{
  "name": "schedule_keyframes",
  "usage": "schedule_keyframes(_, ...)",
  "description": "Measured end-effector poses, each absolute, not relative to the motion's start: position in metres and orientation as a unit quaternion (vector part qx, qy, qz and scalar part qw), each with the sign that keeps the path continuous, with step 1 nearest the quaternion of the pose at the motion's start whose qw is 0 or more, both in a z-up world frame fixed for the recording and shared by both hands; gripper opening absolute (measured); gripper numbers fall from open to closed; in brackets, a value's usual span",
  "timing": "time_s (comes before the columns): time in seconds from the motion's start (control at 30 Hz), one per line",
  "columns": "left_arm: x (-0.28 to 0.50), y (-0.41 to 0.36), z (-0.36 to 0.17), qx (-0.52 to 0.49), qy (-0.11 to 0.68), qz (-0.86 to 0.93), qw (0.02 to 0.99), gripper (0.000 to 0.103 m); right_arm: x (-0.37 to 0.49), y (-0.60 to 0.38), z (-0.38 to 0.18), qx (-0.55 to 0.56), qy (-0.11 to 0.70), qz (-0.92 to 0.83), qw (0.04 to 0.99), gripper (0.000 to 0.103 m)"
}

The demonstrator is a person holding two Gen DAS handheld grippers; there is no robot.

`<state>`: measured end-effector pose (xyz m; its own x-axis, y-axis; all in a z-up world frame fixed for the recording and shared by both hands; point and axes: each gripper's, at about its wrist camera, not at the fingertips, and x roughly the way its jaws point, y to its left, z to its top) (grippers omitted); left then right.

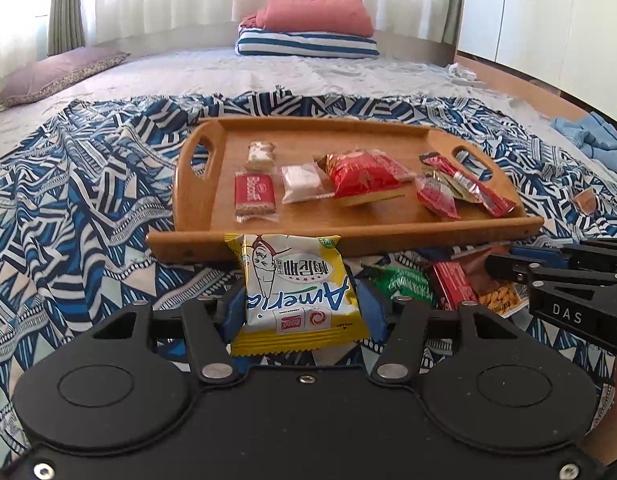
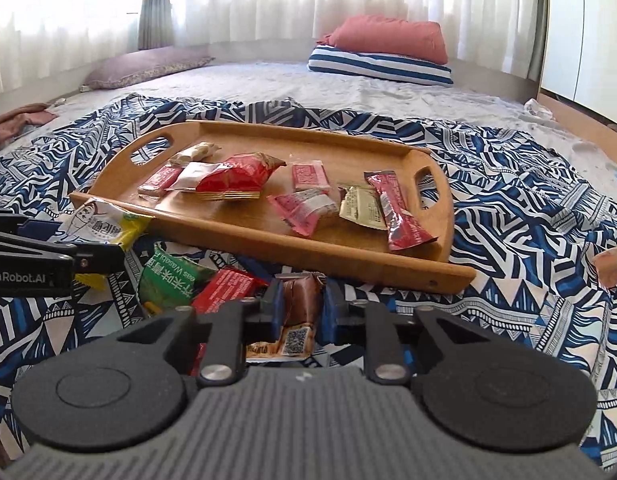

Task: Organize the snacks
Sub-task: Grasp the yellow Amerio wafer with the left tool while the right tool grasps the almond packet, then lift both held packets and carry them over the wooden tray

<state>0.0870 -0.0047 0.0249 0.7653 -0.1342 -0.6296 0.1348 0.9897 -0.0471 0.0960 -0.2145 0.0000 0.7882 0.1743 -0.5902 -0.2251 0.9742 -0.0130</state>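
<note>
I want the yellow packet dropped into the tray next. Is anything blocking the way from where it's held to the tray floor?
Only the wooden tray's near rim, directly beyond the yellow packet in the left hand-held gripper. Past it, bare tray floor lies before the snacks.

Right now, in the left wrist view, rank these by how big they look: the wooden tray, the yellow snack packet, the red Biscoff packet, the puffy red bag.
1. wooden tray
2. yellow snack packet, held in the left gripper, enlarged by nearness to the camera
3. puffy red bag
4. red Biscoff packet
</note>
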Motion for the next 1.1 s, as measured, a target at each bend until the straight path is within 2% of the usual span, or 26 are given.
schedule_keyframes(0.1,0.086,-0.004,0.029,-0.001,0.331,-0.07,0.941,0.055,0.097,-0.22,0.001,-0.031,0.318,0.097,0.943,0.049)
schedule_keyframes(0.3,0.085,-0.004,0.028,0.0,0.336,-0.067,0.94,0.055,0.089,-0.213,-0.006,-0.049,0.321,0.089,0.942,0.053)
schedule_keyframes(0.43,0.084,-0.004,0.025,-0.002,0.339,-0.067,0.939,0.055,0.09,-0.208,-0.007,-0.035,0.325,0.087,0.941,0.065)
schedule_keyframes(0.5,0.084,-0.004,0.025,-0.004,0.339,-0.066,0.938,0.055,0.091,-0.206,-0.008,-0.024,0.329,0.088,0.94,0.067)
schedule_keyframes(0.73,0.085,-0.004,0.026,-0.006,0.338,-0.068,0.939,0.055,0.093,-0.193,-0.018,-0.034,0.327,0.067,0.942,0.069)
schedule_keyframes(0.77,0.085,-0.003,0.026,-0.007,0.337,-0.068,0.939,0.055,0.093,-0.193,-0.018,-0.033,0.326,0.063,0.943,0.066)
schedule_keyframes(0.8,0.085,-0.003,0.027,-0.008,0.336,-0.069,0.939,0.055,0.093,-0.193,-0.018,-0.031,0.326,0.06,0.943,0.053)
schedule_keyframes(0.83,0.085,-0.003,0.028,-0.008,0.335,-0.069,0.939,0.055,0.093,-0.193,-0.017,-0.028,0.325,0.059,0.944,0.051)
schedule_keyframes(1.1,0.089,0.0,0.044,-0.015,0.319,-0.077,0.945,0.055,0.093,-0.205,-0.002,-0.007,0.32,0.065,0.945,0.046)
